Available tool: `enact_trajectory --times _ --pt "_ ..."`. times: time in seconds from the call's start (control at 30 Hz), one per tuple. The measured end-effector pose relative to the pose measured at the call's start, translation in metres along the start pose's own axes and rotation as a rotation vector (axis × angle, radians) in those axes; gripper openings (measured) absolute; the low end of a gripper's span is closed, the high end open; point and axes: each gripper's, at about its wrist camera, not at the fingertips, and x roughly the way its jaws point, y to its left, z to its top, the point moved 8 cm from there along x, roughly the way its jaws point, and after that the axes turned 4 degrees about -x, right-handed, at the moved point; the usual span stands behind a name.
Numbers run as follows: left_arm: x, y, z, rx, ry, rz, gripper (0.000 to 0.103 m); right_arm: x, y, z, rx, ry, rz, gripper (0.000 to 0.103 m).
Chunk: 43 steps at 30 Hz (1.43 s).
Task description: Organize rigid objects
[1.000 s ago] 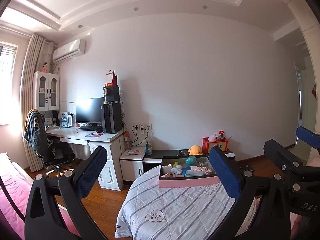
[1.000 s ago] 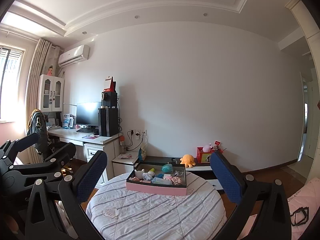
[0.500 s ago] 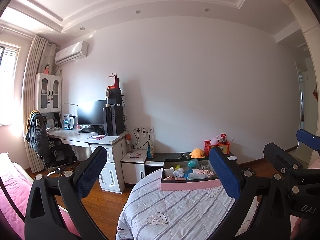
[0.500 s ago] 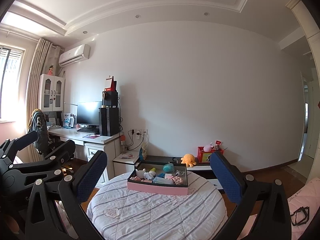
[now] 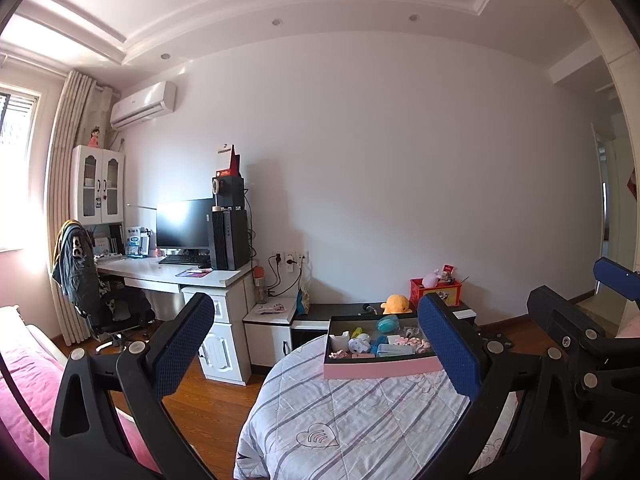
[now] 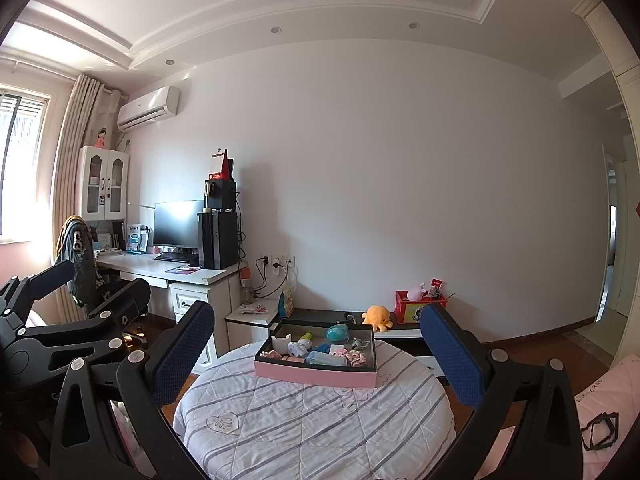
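Note:
A pink box (image 6: 316,376) with a dark inside sits on a round table (image 6: 312,432) covered in a striped grey cloth. It holds several small toys, among them a teal one (image 6: 337,333). The box also shows in the left wrist view (image 5: 380,368). My right gripper (image 6: 316,348) is open and empty, held well short of the box. My left gripper (image 5: 316,340) is open and empty, left of the box and also far from it. Each gripper shows at the edge of the other's view.
A white desk (image 6: 168,270) with a monitor and computer tower stands at the left, with a chair beside it. A low cabinet (image 6: 384,330) behind the table carries an orange plush and a red box. A pink bed (image 5: 24,392) lies at the left.
Both views have shifted slightly: the table and box sit a little lower and nearer in frame. Both grippers stay open.

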Motion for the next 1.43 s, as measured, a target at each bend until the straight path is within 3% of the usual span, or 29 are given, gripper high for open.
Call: enact_trajectory --times 1.43 --pt "0.0027 0.0057 -0.0066 0.0 0.01 0.002 0.103 0.0031 0.0016 -0.0067 -0.002 0.01 0.002 0.103"
